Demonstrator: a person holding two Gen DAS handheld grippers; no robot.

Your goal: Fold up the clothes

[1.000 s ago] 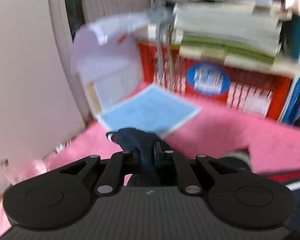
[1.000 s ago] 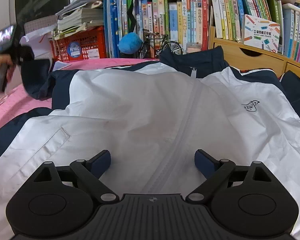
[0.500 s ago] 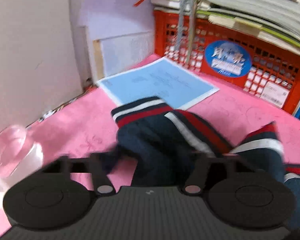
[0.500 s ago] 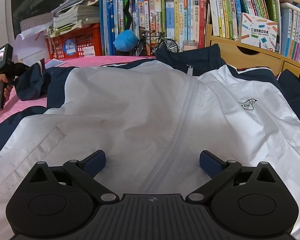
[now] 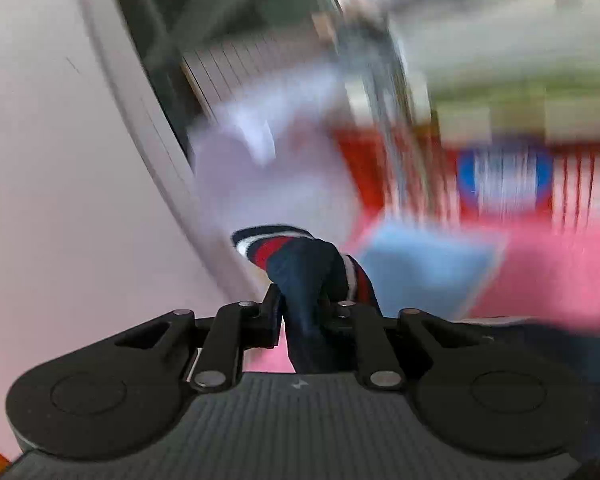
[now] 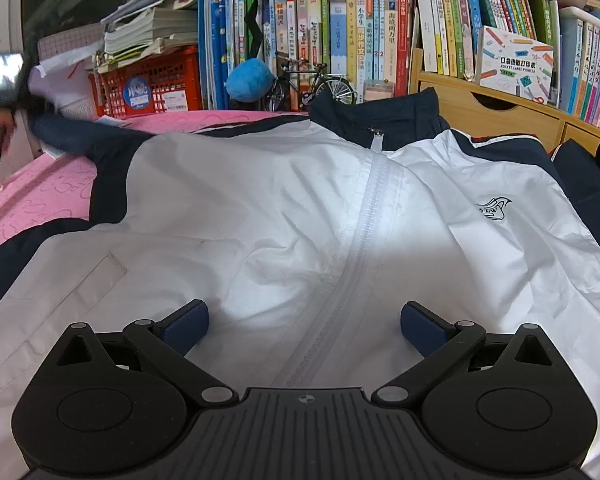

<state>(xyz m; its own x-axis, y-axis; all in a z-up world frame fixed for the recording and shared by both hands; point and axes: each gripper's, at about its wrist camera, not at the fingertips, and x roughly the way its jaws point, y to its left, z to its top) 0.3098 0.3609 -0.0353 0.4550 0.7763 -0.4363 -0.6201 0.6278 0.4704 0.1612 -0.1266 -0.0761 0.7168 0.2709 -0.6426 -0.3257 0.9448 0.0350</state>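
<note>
A white jacket [image 6: 260,220] with navy collar and sleeves lies front up, zipped, on a pink surface [image 6: 32,196]. My right gripper [image 6: 304,324] is open and empty, low over the jacket's lower front, astride the zipper. My left gripper [image 5: 304,308] is shut on the navy sleeve [image 5: 304,268] near its red and white striped cuff and holds it lifted. In the right wrist view that sleeve [image 6: 80,136] stretches out to the far left, up to the blurred left gripper [image 6: 4,92].
A red crate [image 6: 148,84] under stacked papers stands at the back left, with a blue sheet [image 5: 424,264] in front of it. Books, a blue plush ball [image 6: 250,80] and a model bicycle [image 6: 316,84] line the back. Wooden drawers [image 6: 488,112] stand back right.
My left gripper, open over the cuff half a second ago, has shut on the sleeve and lifted it, pulling it out to the left. My right gripper has stayed open and edged lower over the jacket.
</note>
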